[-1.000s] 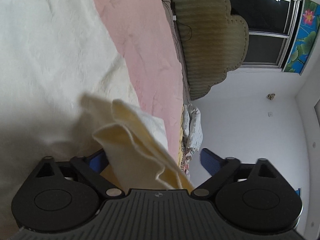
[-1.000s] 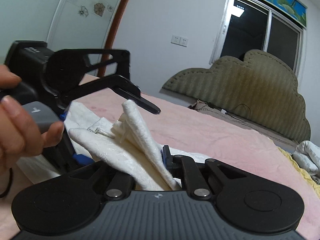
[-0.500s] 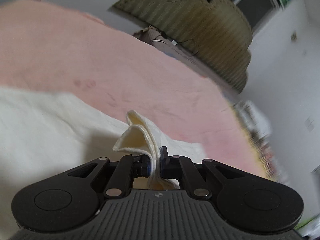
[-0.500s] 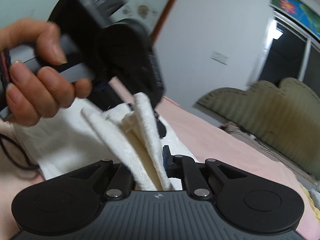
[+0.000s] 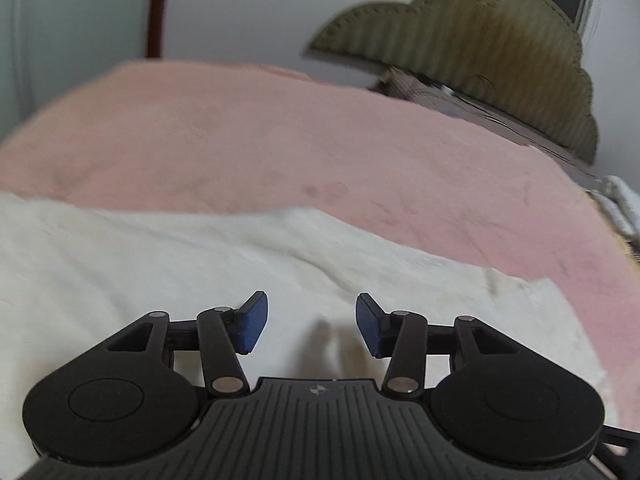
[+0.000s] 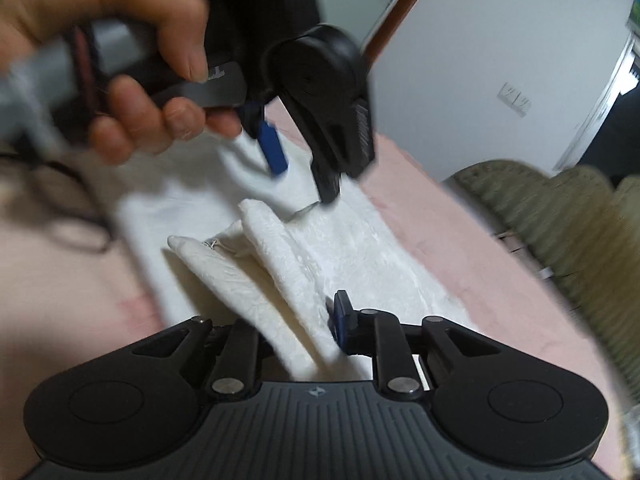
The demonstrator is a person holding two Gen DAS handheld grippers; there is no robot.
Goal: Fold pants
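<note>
The cream-white pants (image 5: 168, 264) lie spread on the pink bed cover (image 5: 280, 136). My left gripper (image 5: 310, 326) is open and empty just above the cloth; its blue pads (image 5: 252, 326) stand apart. In the right wrist view the pants (image 6: 360, 248) lie across the bed, and my right gripper (image 6: 308, 320) is shut on a bunched fold (image 6: 276, 256) of them that sticks up between its fingers. The left gripper (image 6: 304, 172) hovers open above the cloth there, held by a hand (image 6: 132, 64).
An olive padded headboard (image 5: 480, 40) stands at the far side of the bed, also in the right wrist view (image 6: 560, 220). A white wall with a socket (image 6: 514, 98) and a brown door frame (image 5: 156, 8) lie behind. Rumpled bedding (image 5: 620, 204) sits at the right edge.
My left gripper has opened and let go of the fold it pinched, and now hangs above the flat cloth. My right gripper has kept its hold on the bunched fold.
</note>
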